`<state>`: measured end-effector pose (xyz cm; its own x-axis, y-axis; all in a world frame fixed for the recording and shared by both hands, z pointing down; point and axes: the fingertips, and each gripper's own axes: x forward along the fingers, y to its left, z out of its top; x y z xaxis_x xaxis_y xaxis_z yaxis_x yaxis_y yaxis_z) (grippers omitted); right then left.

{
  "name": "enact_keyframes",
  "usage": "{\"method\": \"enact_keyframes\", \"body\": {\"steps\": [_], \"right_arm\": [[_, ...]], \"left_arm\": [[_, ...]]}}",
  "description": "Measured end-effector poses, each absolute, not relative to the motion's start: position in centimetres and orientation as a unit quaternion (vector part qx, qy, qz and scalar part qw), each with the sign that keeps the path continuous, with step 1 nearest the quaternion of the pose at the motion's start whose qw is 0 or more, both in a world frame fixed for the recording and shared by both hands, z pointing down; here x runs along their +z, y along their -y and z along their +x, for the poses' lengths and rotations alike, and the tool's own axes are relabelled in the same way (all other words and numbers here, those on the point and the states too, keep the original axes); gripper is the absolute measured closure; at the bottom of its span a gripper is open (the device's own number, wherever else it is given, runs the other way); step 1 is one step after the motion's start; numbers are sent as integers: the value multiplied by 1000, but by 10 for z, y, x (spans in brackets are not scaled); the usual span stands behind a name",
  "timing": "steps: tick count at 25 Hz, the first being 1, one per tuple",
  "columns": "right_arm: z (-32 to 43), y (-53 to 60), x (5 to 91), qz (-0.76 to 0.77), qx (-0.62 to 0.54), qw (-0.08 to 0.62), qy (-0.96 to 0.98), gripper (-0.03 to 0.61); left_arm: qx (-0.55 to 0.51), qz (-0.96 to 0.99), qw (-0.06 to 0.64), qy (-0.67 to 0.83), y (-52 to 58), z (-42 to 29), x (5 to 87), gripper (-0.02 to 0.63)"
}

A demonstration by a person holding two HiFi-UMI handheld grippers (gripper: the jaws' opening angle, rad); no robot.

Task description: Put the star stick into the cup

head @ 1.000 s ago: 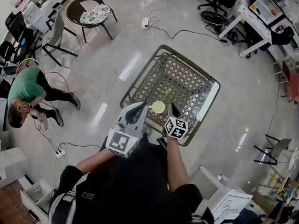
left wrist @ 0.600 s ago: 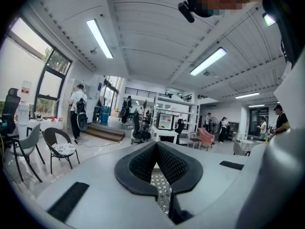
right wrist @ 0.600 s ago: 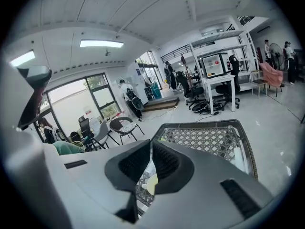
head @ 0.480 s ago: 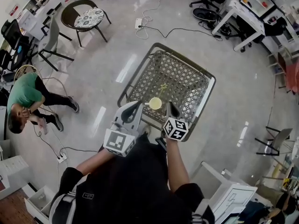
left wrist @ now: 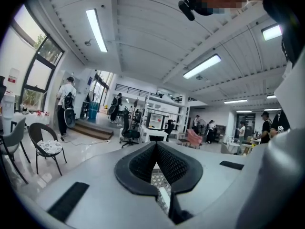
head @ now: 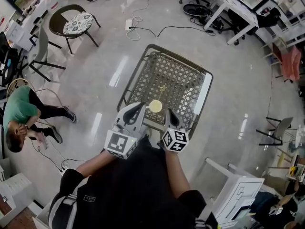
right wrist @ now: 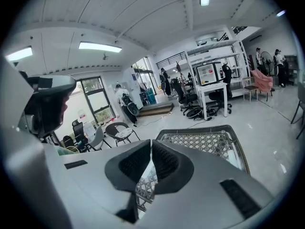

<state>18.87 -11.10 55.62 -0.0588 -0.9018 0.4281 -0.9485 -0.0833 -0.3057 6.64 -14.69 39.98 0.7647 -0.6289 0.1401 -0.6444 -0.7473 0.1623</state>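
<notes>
In the head view a pale yellow cup stands near the front edge of a metal mesh table. A small yellowish star stick lies on the mesh just beyond the cup. My left gripper points at the cup from its left, jaws together. To the cup's right, my right gripper is held just short of it. The left gripper view shows the left gripper shut and empty. In the right gripper view the right gripper is shut with nothing in it, and the mesh table lies ahead.
A round chair with a patterned cushion stands at the far left. A person in a green shirt crouches on the floor at left. Cables trail beyond the table. White desks and a white cabinet stand at right.
The head view has shifted, so the table and cup sit slightly higher and further left in the picture. Both grippers stay shut beside the cup.
</notes>
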Motion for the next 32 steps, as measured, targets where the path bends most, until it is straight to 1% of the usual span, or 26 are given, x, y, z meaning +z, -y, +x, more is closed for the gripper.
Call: {"method": "enact_keyframes", "body": {"steps": [12,18,32], "right_arm": [[162,72,503,697,249,15,672,561],[153,62,493,703,237,12,670,563],[148,61,489,712,233,8,662,568]], "left_arm": [[42,943,103,314,145,54,409,598],[41,948,91,302,136,49,408,598],[45,952,94,289,132,44,410,598]]}}
